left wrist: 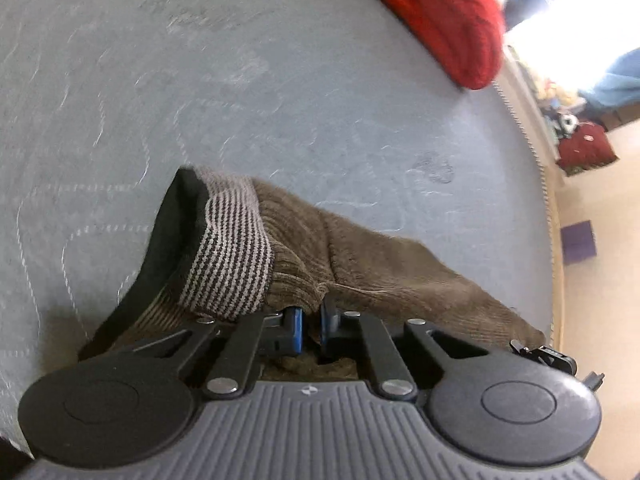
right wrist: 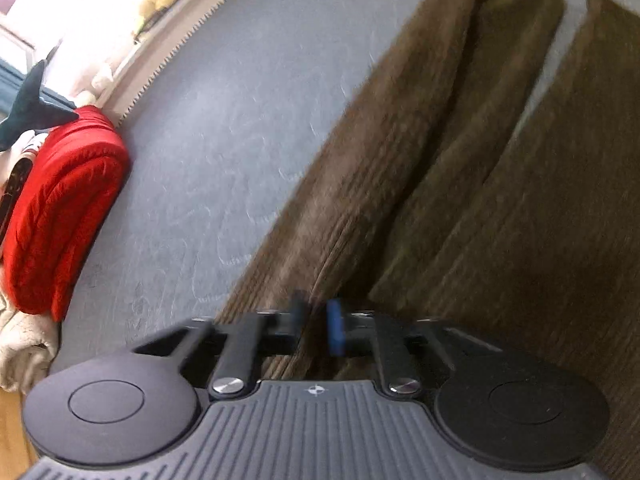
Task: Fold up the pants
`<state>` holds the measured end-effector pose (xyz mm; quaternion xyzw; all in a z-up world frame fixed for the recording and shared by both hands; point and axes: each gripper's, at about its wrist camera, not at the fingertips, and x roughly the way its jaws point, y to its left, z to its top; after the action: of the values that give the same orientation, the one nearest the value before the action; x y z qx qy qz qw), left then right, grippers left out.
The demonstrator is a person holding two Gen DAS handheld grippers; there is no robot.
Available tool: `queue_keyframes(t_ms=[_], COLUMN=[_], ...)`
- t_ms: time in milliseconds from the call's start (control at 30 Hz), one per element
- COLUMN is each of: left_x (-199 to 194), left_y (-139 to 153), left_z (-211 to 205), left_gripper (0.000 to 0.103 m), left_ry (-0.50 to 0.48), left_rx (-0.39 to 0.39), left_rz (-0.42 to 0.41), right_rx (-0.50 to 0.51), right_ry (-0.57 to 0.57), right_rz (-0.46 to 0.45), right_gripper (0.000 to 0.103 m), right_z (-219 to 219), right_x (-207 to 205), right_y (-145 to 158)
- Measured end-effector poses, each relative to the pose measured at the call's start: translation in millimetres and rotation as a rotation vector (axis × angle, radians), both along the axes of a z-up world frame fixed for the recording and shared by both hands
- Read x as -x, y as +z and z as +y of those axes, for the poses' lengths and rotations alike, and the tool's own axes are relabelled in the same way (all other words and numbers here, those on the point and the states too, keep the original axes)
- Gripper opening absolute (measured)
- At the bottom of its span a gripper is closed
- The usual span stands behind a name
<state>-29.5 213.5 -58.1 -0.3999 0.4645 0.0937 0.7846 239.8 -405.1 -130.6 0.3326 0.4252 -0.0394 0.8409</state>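
A grey quilted mattress (left wrist: 280, 80) carries brown corduroy pants (left wrist: 380, 264). At 6 o'clock, the left gripper (left wrist: 310, 322) is clenched on their waist fabric; the right gripper (right wrist: 318, 326) pinches a leg fold. A red blanket (right wrist: 60, 216) lies beyond at the mattress edge.

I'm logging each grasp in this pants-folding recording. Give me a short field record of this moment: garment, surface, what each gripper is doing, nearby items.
garment: brown corduroy pants, striped waistband lining turned out
surface: grey quilted mattress
left gripper: jaws shut on the pants near the waistband
right gripper: jaws shut on a pant-leg fold
nearby: red knit blanket, folded at the mattress edge
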Motion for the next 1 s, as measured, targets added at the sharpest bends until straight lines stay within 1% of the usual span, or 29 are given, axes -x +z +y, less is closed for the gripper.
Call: queue_keyframes(t_ms=[67,167,267,333,400,433,467,500,567,600,633,667,700,767,833,933,1000], left_x=[3,15,32,48,65,69,74,78,78,77,77,77,77,78,76,76,80], left_y=[6,22,36,42,42,37,29,21,8,9,14,23,29,42,48,59,66], left_z=[5,7,3,4,5,3,0,-1,-8,-10,-12,-13,-14,-19,-25,-41,-50], left_gripper=[0.007,0.007,0.006,0.006,0.006,0.006,0.006,0.007,0.009,0.011,0.012,0.014,0.016,0.016,0.016,0.016,0.016], left_ry=[-0.019,-0.061,-0.121,-0.158,-0.200,-0.234,-0.274,-0.305,-0.363,-0.371,-0.366,-0.355,-0.343,-0.321,-0.304,-0.316,-0.322], left_rx=[-0.002,-0.016,-0.041,-0.059,-0.082,-0.099,-0.118,-0.132,-0.177,-0.199,-0.216,-0.231,-0.250,-0.318,-0.369,-0.478,-0.552], left_rz=[-0.038,-0.105,-0.149,-0.158,-0.135,-0.098,-0.038,0.022,0.128,0.128,0.105,0.065,0.039,-0.001,-0.015,-0.050,-0.071], right_rx=[0.018,0.047,0.095,0.149,0.196,0.208,0.226,0.234,0.200,0.157,0.091,0.055,0.053,0.106,0.147,0.164,0.170], right_ry=[0.001,0.009,0.026,0.050,0.070,0.076,0.092,0.115,0.174,0.164,0.114,0.089,0.084,0.045,0.014,-0.051,-0.070], right_rz=[-0.043,-0.101,-0.157,-0.157,-0.105,-0.070,-0.012,0.069,0.249,0.317,0.335,0.306,0.252,0.125,0.044,0.012,0.016], right_gripper=[0.003,0.002,0.002,0.002,0.002,0.002,0.002,0.003,0.003,0.003,0.007,0.007,0.007,0.008,0.008,0.008,0.008], right_z=[0,-3,-10,-14,-16,-19,-20,-21,-27,-34,-45,-51,-57,-70,-85,-107,-122], right_x=[8,31,71,105,142,155,169,178,183,184,187,184,181,176,169,154,147], right_y=[17,56,95,112,113,109,100,85,51,37,32,35,43,66,79,80,69])
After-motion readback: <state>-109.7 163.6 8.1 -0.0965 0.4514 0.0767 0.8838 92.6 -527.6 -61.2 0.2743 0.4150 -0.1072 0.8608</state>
